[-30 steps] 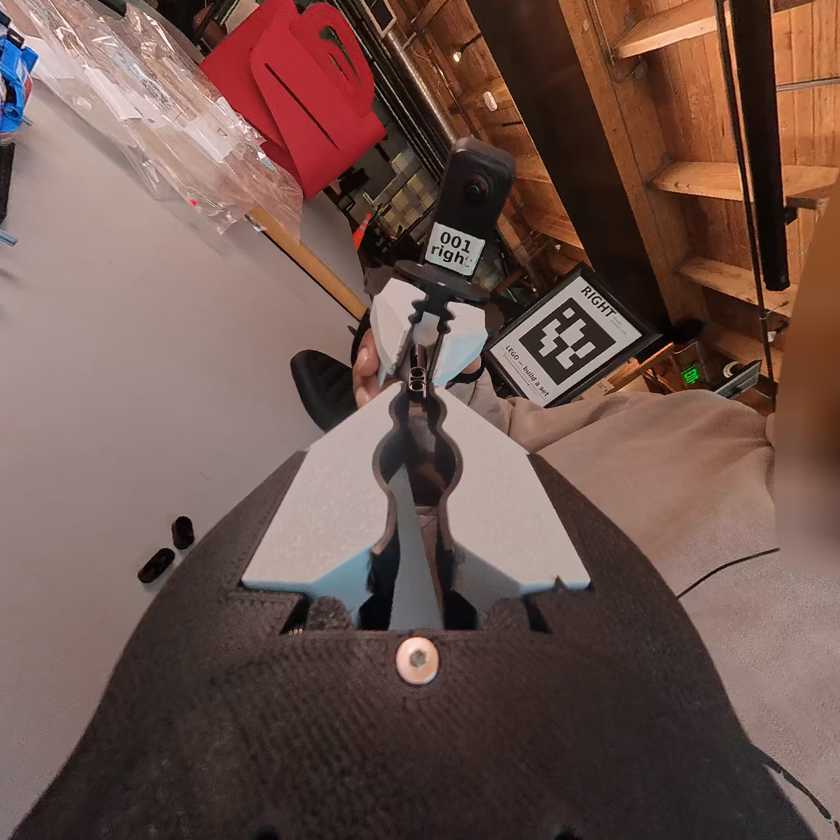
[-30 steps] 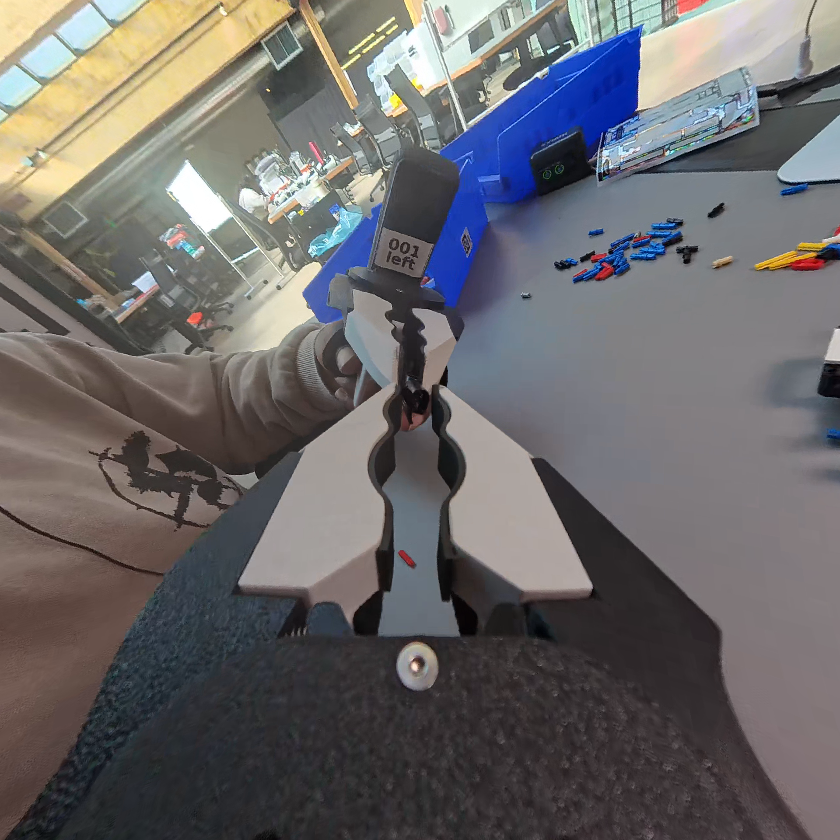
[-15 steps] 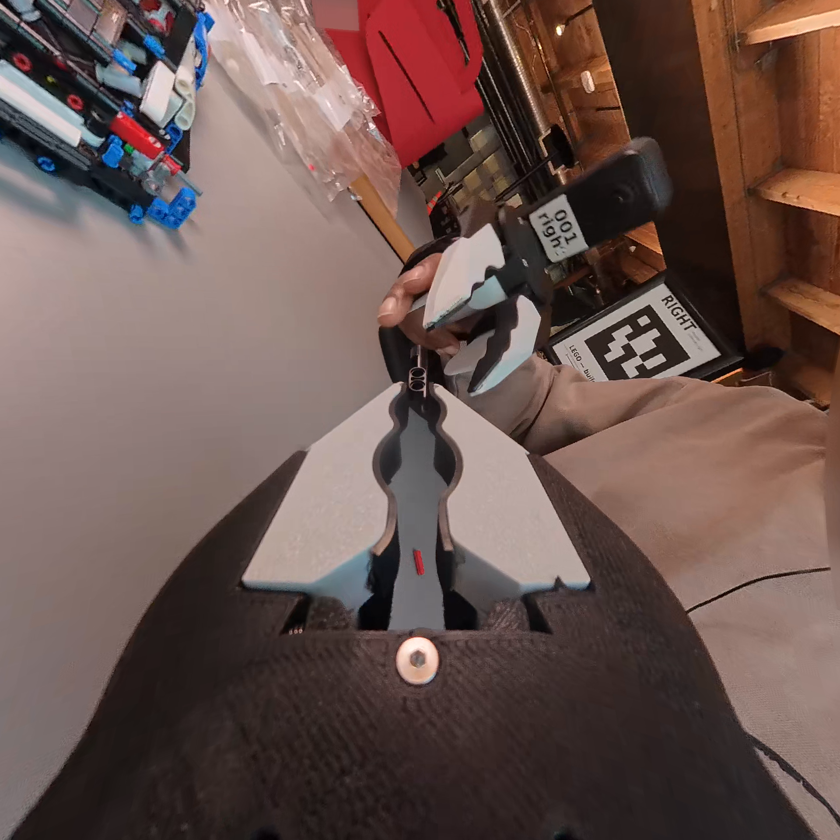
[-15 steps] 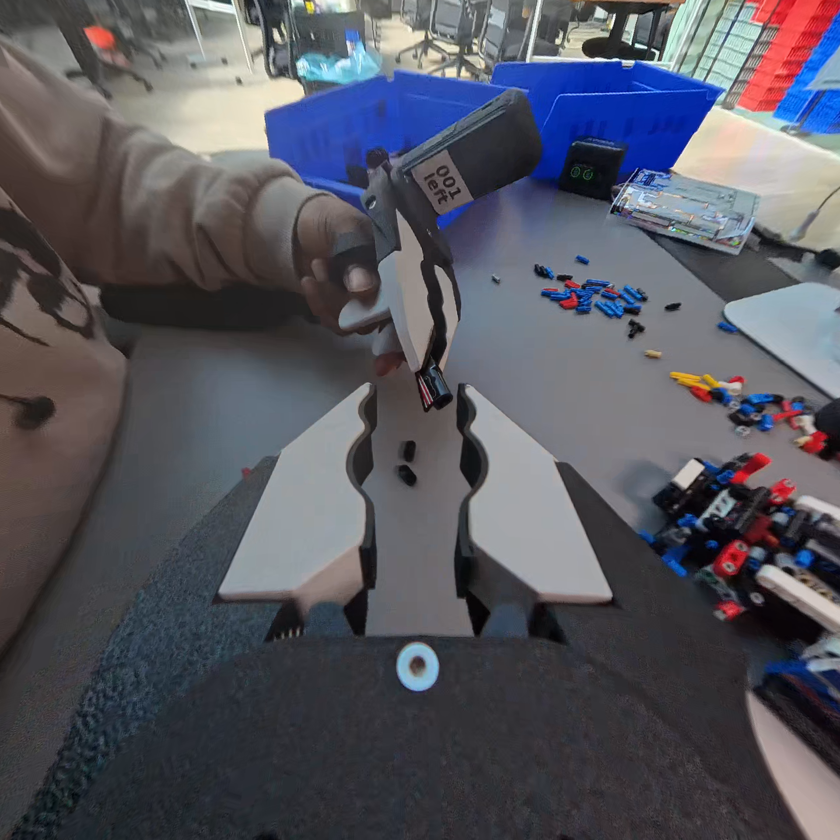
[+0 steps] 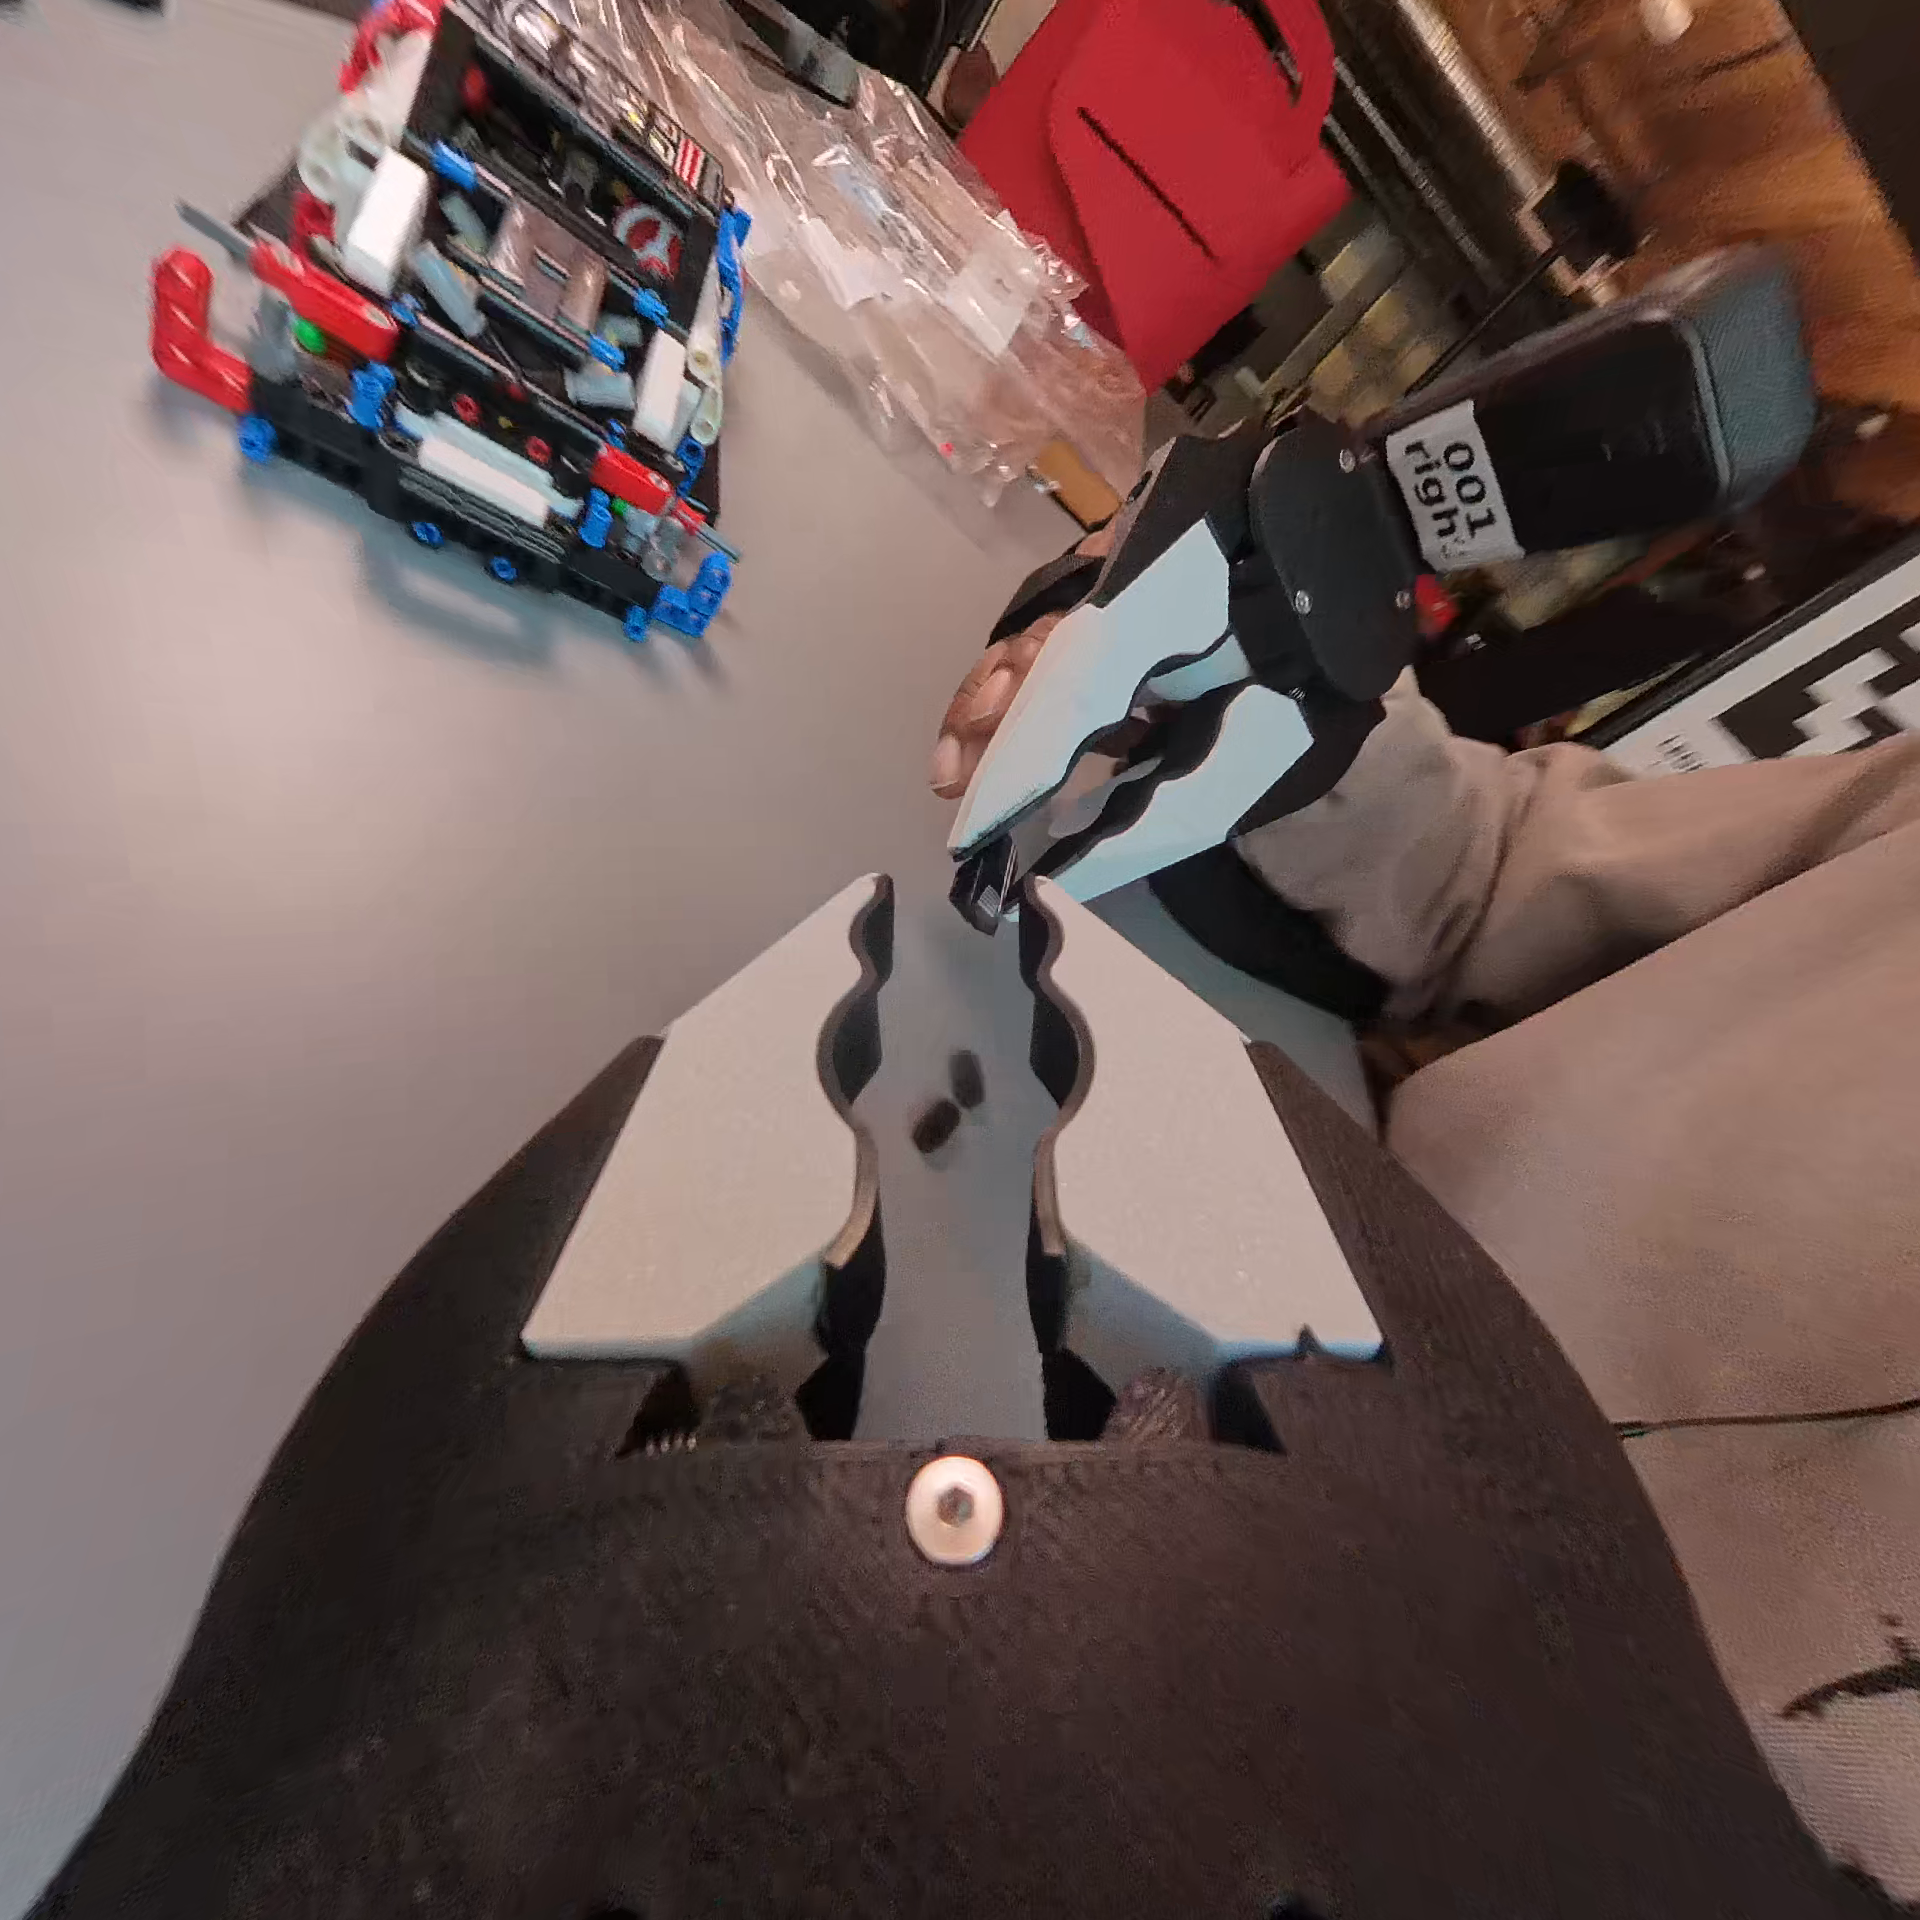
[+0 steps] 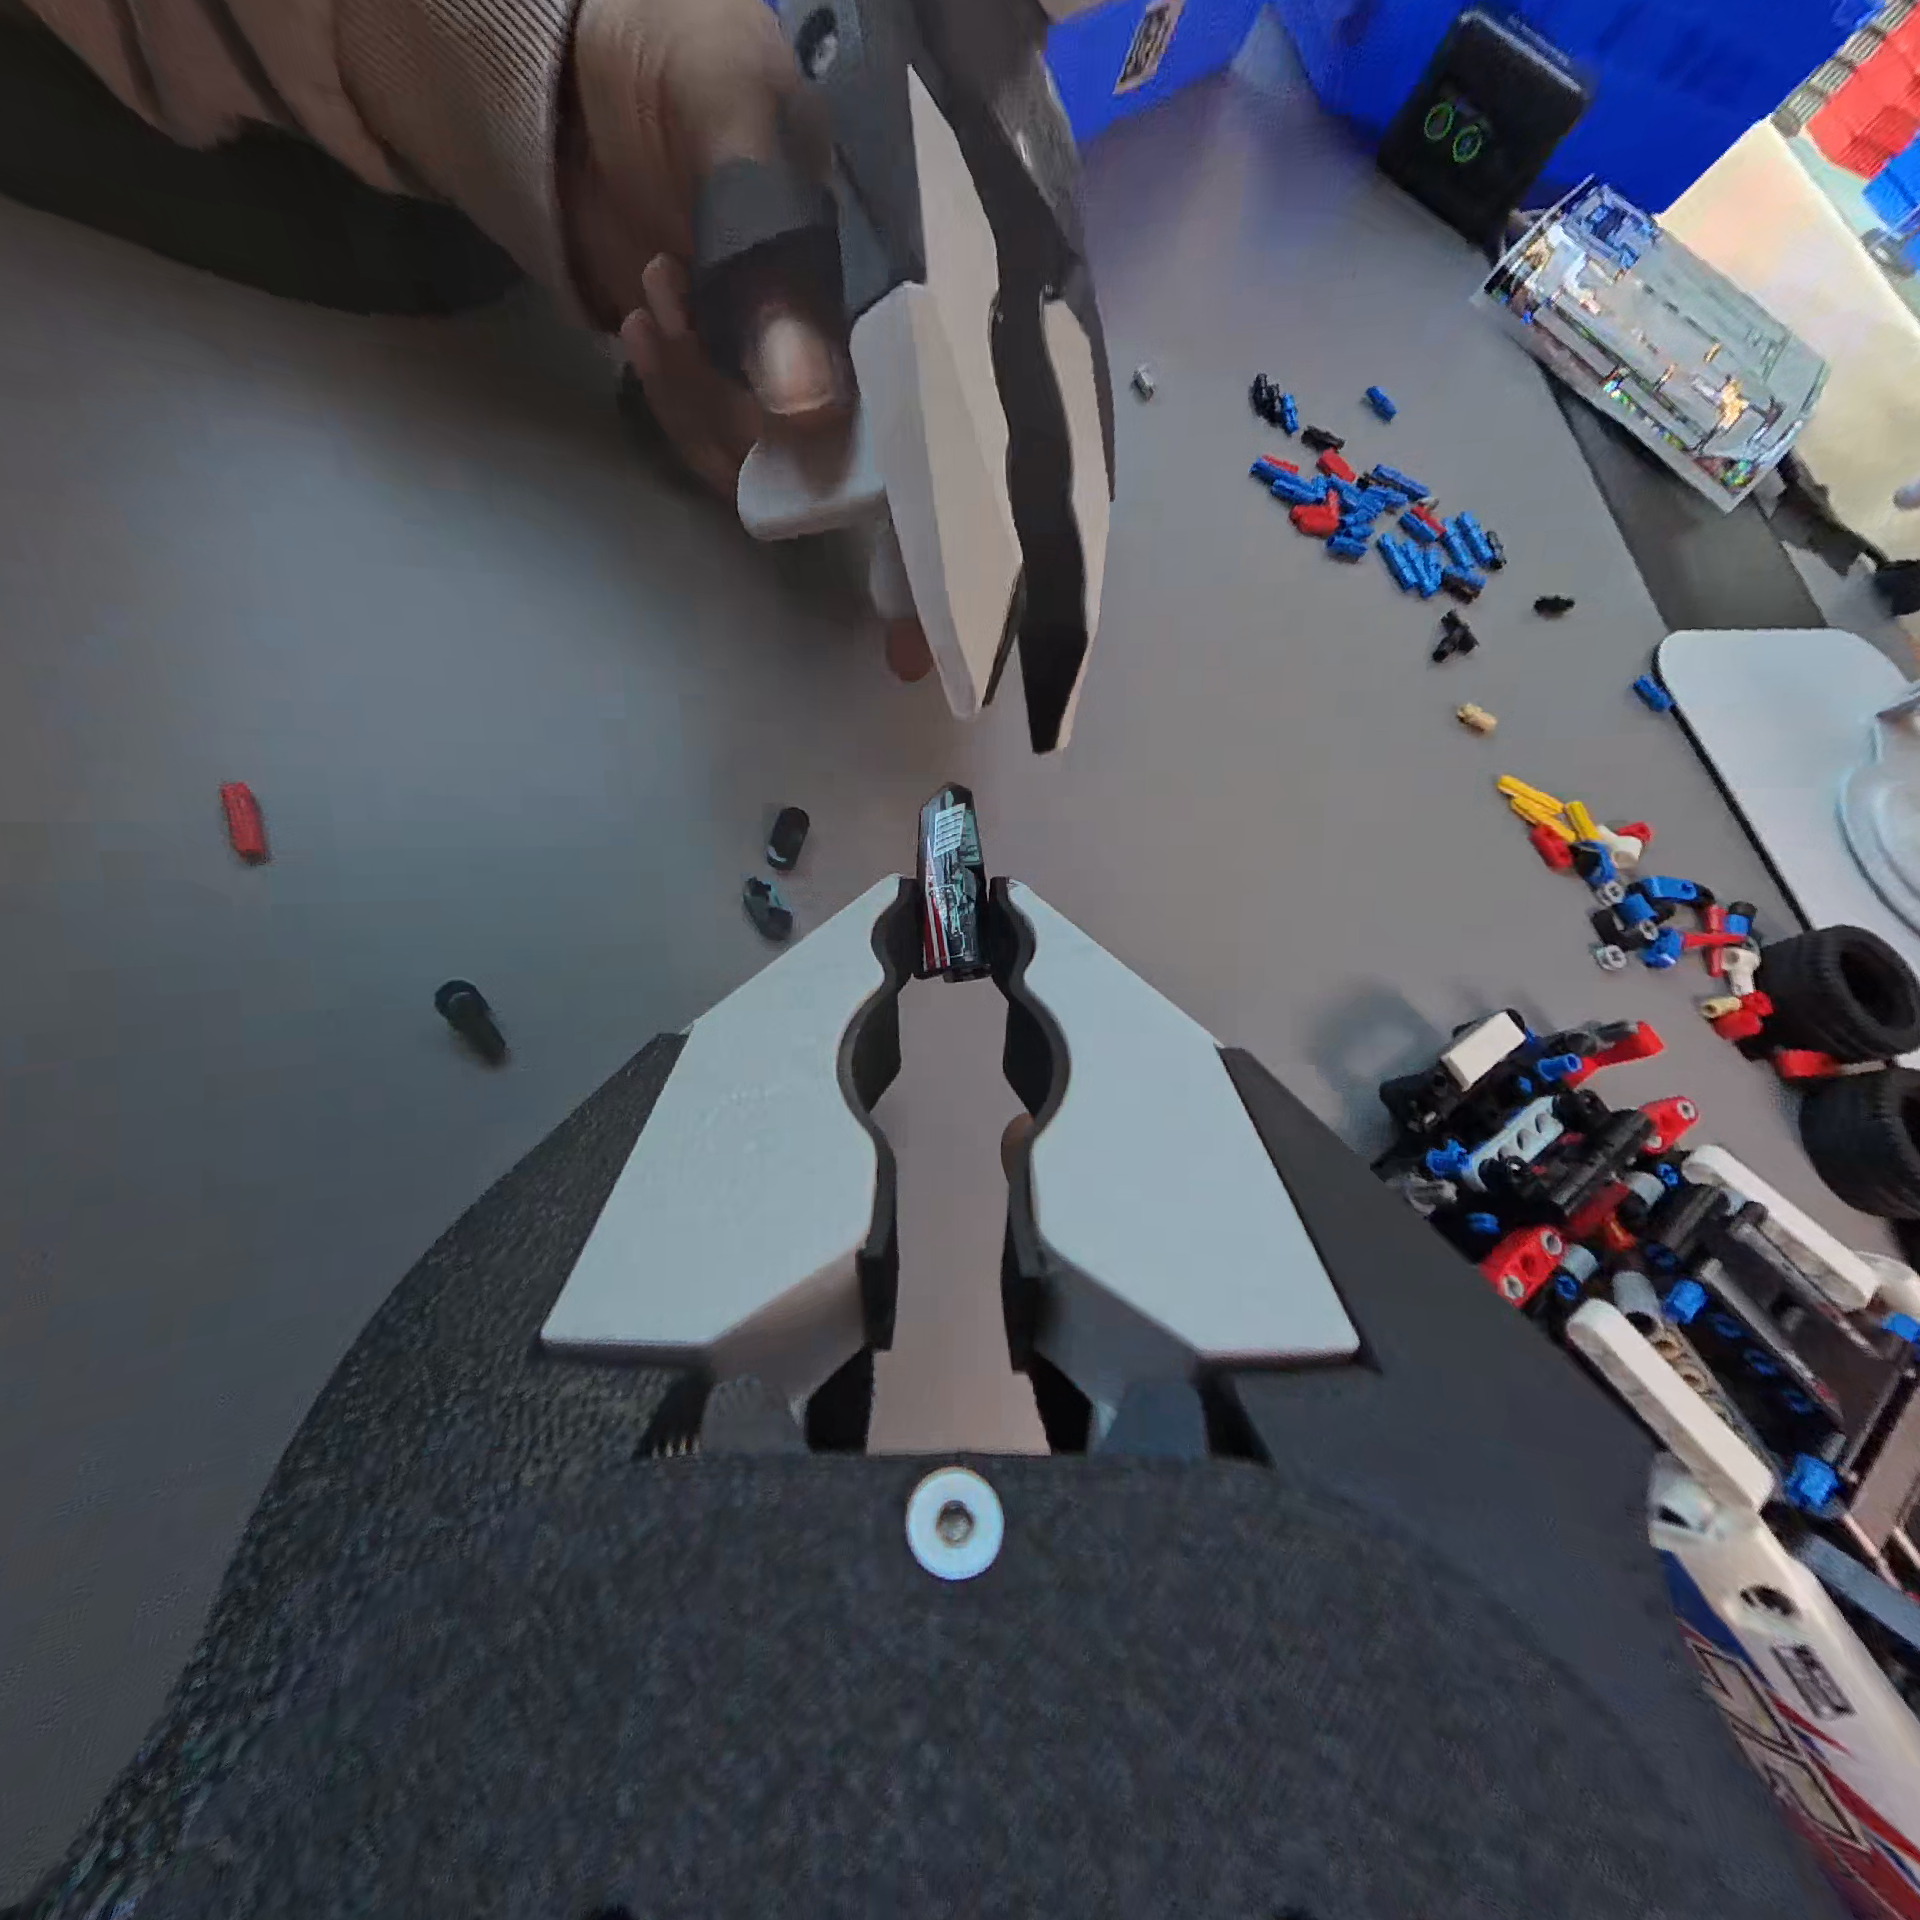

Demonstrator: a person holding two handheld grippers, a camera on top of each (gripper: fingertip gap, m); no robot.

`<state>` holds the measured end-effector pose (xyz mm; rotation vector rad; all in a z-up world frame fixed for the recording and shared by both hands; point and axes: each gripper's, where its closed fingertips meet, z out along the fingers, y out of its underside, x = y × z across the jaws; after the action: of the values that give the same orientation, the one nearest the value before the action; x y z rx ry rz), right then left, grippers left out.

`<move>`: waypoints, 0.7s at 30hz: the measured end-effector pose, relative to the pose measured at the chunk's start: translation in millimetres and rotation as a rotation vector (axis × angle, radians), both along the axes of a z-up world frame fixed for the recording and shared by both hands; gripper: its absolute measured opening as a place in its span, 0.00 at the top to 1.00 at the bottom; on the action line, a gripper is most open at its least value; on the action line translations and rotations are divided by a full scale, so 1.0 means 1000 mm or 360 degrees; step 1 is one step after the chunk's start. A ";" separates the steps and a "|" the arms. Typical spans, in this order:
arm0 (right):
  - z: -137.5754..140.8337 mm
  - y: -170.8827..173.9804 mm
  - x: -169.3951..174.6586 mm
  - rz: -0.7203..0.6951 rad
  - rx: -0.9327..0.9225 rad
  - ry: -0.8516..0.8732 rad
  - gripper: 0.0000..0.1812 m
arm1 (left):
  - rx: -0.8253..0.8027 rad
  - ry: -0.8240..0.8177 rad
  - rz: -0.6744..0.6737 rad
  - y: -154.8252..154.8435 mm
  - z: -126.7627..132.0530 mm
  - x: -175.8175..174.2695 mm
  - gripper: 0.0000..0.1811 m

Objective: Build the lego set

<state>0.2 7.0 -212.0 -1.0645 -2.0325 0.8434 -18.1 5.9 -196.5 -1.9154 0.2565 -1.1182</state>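
Observation:
My right gripper [image 6: 948,894] is shut on a small black stickered lego piece [image 6: 951,899], which sticks out past its tips just above the grey table. My left gripper [image 5: 956,899] is open and empty. In the left wrist view the right gripper [image 5: 987,883] holds the piece [image 5: 982,902] right at my left fingertips. In the right wrist view the left gripper [image 6: 1003,727] hangs just beyond the piece. The partly built lego car [image 5: 468,364] stands on the table to the far left, and also shows in the right wrist view [image 6: 1610,1195].
Two small black pieces [image 6: 787,836] lie under the grippers, with a black pin [image 6: 473,1023] and a red piece [image 6: 244,821] to the left. Piles of loose pieces [image 6: 1382,520], black tyres [image 6: 1839,987], a booklet [image 6: 1652,343] and plastic bags [image 5: 904,281] lie around. The grippers are tip to tip, or close to it. Left tips and right tips are each some 15 centimetres from the partly built lego car [image 5: 468,364]. Seen from the right wrist view [image 6: 1604,1144] as well.
The black piece has passed from my left gripper to my right one. The left gripper has opened, the right has shut on it. Both grippers have tilted down towards the table.

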 end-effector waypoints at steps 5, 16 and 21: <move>-0.023 0.004 0.005 -0.0016 0.0043 -0.0165 0.93 | 0.0168 0.0310 0.0026 0.002 -0.006 -0.003 0.83; -0.036 -0.002 0.002 -0.0062 0.0104 -0.0224 0.93 | 0.0260 0.0532 -0.0049 -0.005 -0.013 0.008 0.84; -0.036 0.001 0.002 -0.0111 0.0133 -0.0169 0.93 | 0.0277 0.0592 -0.0059 -0.006 -0.016 0.010 0.85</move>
<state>2.3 8.4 -247.6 -1.1472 -2.0863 0.6733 -8.5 -0.4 -212.0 -1.9558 0.5766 -0.7288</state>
